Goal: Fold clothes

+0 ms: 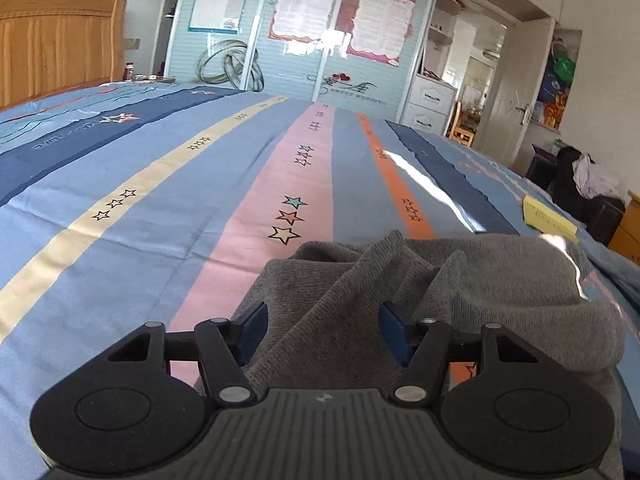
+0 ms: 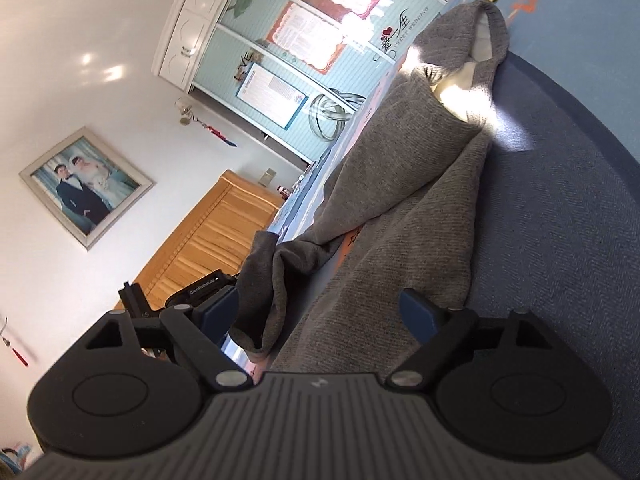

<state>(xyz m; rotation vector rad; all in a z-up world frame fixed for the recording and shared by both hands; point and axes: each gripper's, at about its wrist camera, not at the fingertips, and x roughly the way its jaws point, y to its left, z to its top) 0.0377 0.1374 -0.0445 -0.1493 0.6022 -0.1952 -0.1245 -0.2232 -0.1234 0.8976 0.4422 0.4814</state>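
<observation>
Left gripper (image 1: 322, 332) nearest lens, jaws part-open, blue pads either side of grey knit garment (image 1: 420, 292); cloth lies between, pads not pressing. Right gripper (image 2: 320, 316) rolled sideways, jaws spread wide over garment (image 2: 400, 184), holding nothing. Garment bunched along near edge of striped bedspread (image 1: 160, 184), one end stretching toward far right corner, hem edge loose. Wide bare bedspread beyond, up to headboard (image 1: 56, 44) and wardrobe (image 1: 304, 40). Yellow pad (image 1: 550, 218) at right edge.
</observation>
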